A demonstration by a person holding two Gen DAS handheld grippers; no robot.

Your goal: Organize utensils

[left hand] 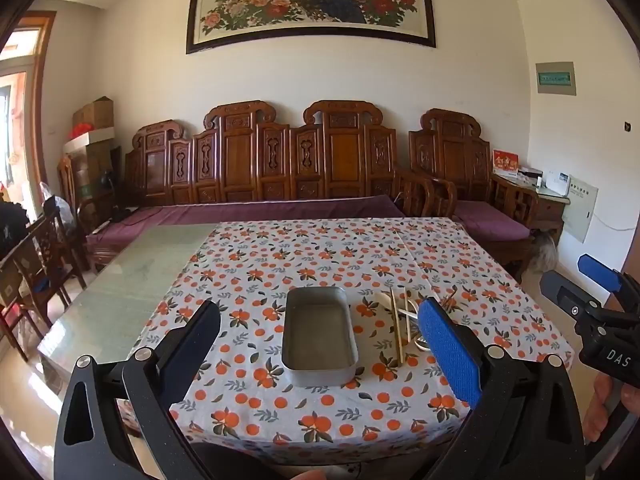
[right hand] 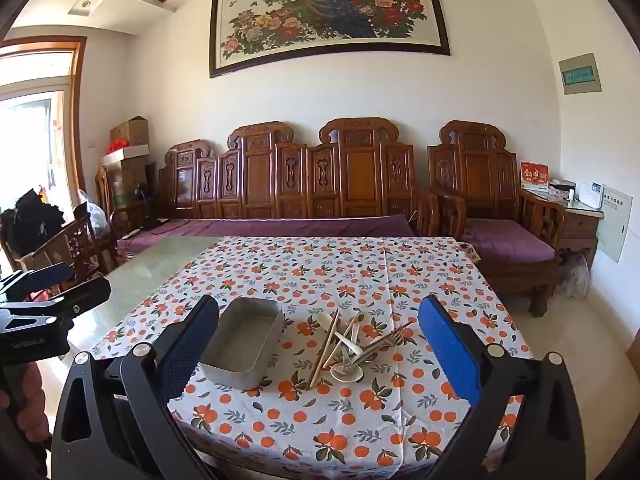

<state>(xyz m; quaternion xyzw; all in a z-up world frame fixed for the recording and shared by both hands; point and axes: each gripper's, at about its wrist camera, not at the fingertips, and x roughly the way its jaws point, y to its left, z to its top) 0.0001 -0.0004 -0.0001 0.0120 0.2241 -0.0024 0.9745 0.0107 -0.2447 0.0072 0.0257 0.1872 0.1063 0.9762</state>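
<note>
Hovering wide open, left hand-held gripper [left hand: 320, 334] and right hand-held gripper [right hand: 320, 334] hold nothing above the tray [right hand: 244, 350].

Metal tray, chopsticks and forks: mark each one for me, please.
metal tray [right hand: 244, 346]: right wrist view, on its bare inner floor.
chopsticks [right hand: 325, 345]: right wrist view, mid-length of the wooden sticks.
forks [right hand: 394, 336]: right wrist view, on the tines at the pile's right side.

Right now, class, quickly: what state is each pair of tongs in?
Left tongs: open, holding nothing, above the metal tray.
Right tongs: open, holding nothing, facing the utensil pile.
</note>
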